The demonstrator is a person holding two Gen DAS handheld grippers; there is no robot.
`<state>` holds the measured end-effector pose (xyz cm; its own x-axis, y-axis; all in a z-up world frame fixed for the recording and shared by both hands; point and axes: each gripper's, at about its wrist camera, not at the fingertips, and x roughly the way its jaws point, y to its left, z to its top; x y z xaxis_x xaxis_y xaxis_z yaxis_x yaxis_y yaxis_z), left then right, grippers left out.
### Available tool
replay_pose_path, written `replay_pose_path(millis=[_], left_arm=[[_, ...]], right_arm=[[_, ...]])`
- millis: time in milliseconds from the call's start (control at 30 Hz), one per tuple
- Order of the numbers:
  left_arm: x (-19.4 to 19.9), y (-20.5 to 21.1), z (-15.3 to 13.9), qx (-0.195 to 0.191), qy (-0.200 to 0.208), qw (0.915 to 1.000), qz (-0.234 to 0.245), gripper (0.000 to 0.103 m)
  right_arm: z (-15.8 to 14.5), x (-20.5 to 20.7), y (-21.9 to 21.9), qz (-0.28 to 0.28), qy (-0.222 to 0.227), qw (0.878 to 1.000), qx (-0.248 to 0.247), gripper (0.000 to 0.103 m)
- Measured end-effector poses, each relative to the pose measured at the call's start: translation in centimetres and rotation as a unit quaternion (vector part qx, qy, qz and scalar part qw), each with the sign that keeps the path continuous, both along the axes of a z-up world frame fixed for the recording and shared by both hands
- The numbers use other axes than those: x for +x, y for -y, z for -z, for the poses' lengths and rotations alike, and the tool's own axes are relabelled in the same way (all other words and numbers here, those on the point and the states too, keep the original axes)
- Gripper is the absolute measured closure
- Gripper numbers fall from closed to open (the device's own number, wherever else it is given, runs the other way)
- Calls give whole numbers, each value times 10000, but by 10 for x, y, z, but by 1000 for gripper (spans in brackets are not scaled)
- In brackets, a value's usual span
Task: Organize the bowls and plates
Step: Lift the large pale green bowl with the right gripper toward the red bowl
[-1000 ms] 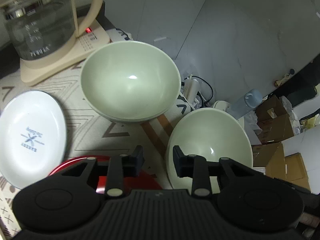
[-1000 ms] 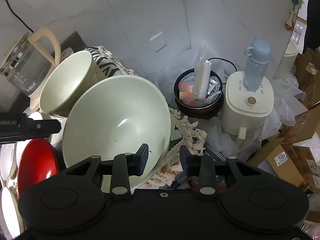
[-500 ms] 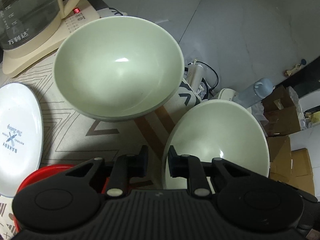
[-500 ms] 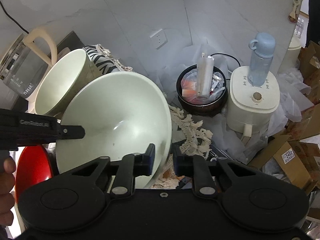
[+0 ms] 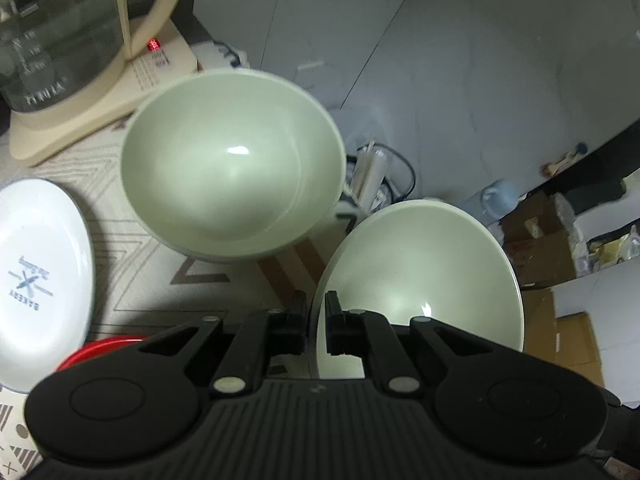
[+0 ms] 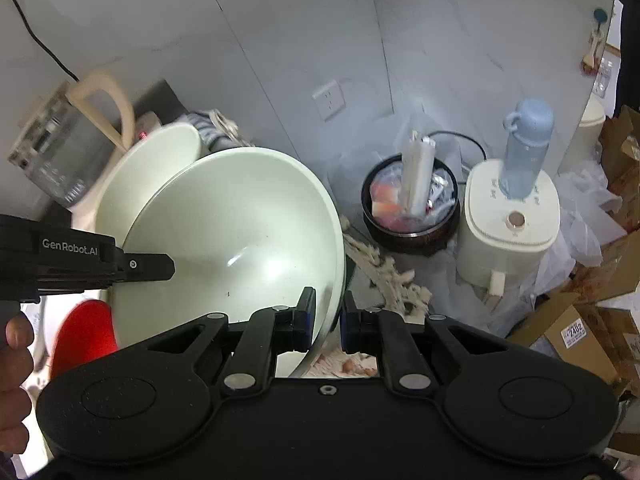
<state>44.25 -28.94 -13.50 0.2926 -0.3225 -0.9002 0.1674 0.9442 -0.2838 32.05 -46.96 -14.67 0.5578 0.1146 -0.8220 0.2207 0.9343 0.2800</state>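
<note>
- The wide bowl (image 5: 420, 276), pale green, glossy and shallow with a flaring rim, is tilted off the right edge of the patterned tablecloth (image 5: 132, 280).
- The left gripper (image 5: 317, 322) pinches its near-left rim; its jaws have just been closing on that rim.
- The right gripper (image 6: 327, 322) clamps the bowl's right rim; its jaws have likewise just closed on it.
- A deeper pale green bowl (image 5: 232, 164) sits further back, near the glass kettle (image 5: 60, 40).
- A white plate (image 5: 40, 280) and a red dish (image 5: 100, 354) lie to the left.

Glossy glazed bowl (image 5: 416, 276), glass kettle (image 5: 52, 32)
</note>
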Motion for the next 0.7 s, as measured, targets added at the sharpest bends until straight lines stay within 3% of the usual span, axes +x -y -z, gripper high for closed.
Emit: replay_pose_path(millis=[367, 700], left_arm=[[-15, -33, -58, -304, 419, 9980, -351, 96], [-36, -80, -70, -408, 426, 9949, -820, 96]], right_arm=[[-48, 5, -19, -467, 500, 9976, -66, 90], [-61, 3, -53, -958, 659, 9932, -39, 90]])
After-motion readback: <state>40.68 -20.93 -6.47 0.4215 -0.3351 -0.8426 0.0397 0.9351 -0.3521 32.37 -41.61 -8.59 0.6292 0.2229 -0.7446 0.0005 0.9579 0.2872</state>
